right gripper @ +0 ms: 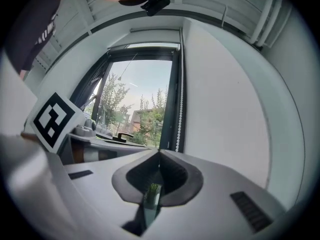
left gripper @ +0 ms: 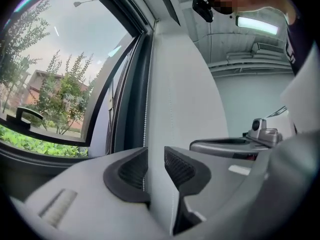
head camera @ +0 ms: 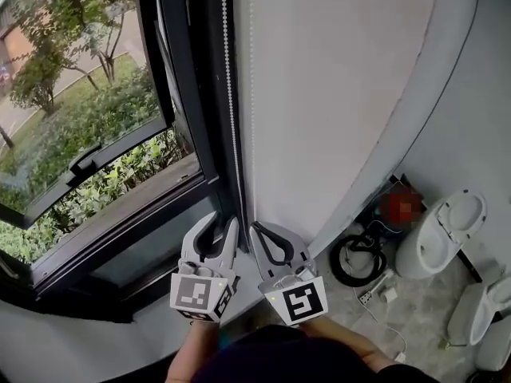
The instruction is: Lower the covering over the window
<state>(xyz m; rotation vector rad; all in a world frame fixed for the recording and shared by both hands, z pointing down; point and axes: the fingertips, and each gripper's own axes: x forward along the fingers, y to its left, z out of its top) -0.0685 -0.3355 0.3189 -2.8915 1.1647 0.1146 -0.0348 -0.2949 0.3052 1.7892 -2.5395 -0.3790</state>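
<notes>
Two grippers: held side by side below the sill in the head view, both pointing at the strip where the window frame meets the wall.
Window [head camera: 88, 134]: far left, its glass bare, with trees and hedge showing through; nothing hangs over it.
Covering [right gripper: 152, 32]: apparently rolled up in the pale box across the top of the window, high above both tools; only the right gripper view shows it.
Left gripper [head camera: 222, 228]: jaws partly apart and clamped on nothing; the ribbed pads [left gripper: 132, 170] frame a narrow gap aimed at the frame's edge.
Bead chain [head camera: 231, 94]: hangs down the right edge of the dark frame, its long axis vertical. In the left gripper view it drops into the gap close to the left pad; I cannot tell whether it is inside the jaws or just beyond them.
Second strand [head camera: 252, 70]: fainter, against the white wall [head camera: 343, 94], just right of the first.
Right gripper [head camera: 259, 231]: jaws fully together and empty; the chain passes left of its tip, apart from it.
Deciding relation: the chain lies straight ahead of the left gripper, which is the nearer one. Its jaws face each other across the vertical line, so closing them should catch a strand.
Risk, judged: which strand lowers the covering cannot be read.
</notes>
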